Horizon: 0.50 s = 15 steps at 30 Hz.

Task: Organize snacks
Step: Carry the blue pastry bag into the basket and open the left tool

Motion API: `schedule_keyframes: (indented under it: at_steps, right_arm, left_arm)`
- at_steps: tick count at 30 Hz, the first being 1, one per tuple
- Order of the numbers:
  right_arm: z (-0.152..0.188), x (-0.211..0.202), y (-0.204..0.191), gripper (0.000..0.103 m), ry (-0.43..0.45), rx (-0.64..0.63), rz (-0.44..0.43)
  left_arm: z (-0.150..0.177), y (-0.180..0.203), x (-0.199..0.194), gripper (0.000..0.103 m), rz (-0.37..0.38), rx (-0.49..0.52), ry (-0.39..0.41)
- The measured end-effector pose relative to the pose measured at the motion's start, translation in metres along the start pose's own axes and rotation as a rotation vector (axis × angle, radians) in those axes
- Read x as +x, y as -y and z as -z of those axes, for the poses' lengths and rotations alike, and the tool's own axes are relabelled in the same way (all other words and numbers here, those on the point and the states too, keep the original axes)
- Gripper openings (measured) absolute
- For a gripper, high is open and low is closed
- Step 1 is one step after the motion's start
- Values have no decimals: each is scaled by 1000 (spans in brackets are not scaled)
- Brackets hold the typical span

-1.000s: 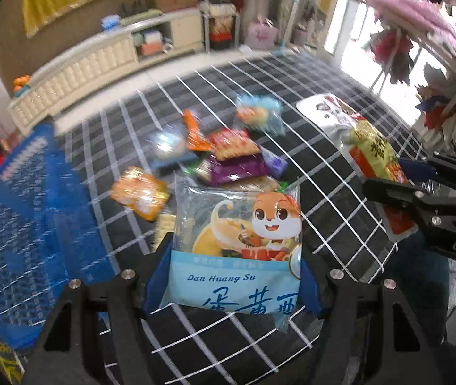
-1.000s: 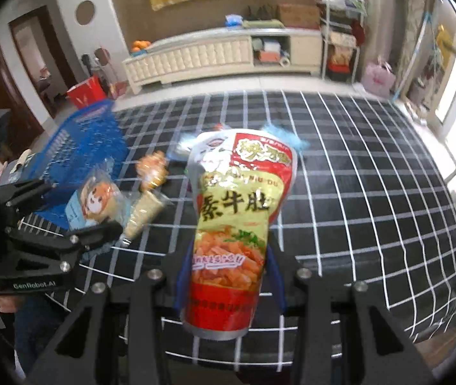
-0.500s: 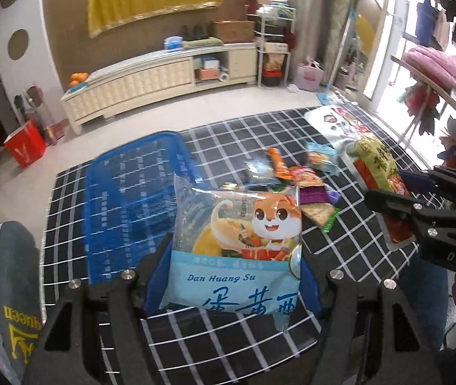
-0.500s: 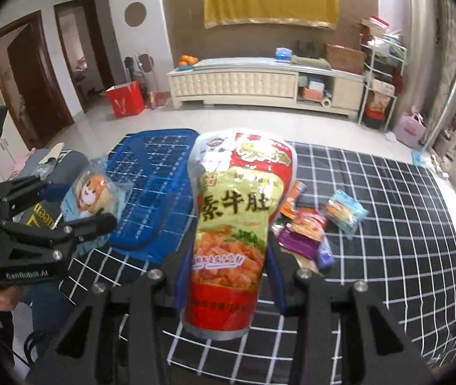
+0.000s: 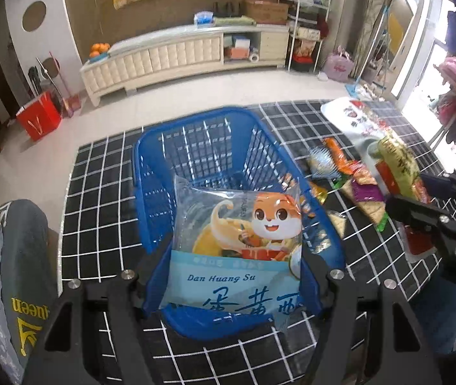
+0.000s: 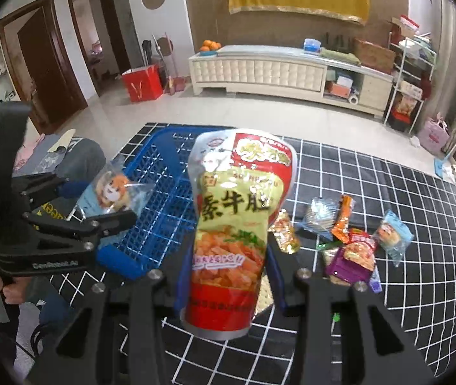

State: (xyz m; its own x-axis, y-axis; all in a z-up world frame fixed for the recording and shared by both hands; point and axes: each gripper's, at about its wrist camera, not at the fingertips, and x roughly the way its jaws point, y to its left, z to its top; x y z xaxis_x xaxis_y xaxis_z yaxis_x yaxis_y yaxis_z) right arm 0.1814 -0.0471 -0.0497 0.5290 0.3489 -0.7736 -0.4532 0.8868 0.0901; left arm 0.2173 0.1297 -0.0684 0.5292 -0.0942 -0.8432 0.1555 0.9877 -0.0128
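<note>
Left gripper clamped on blue egg-yolk pastry pack, held above blue basket, likely for dropping in. Right gripper closed around red-yellow pouch, kept upright beside basket, probably queued next. Loose snacks left on checked mat.

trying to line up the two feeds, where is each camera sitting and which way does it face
Left wrist: on the left claw, looking along its fingers over the basket; it grips the squirrel pack, right claw at the right edge.
Right wrist: on the right claw, facing the cabinet; it grips the red pouch, left claw and hand at left.
Shared: basket, both packs, loose snacks, cabinet.
</note>
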Motion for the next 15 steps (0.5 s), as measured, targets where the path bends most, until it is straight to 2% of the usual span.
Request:
schedule_keyframes:
  at_steps: [8,15]
  right_arm:
    - [3,16,-3,46,-49,-3,5]
    - [2,16,-11,46,-58,-12,-3]
  left_arm:
    - [9,-9,37,69,22,-38,-117]
    - [13,-1,42,71,34,17,-141]
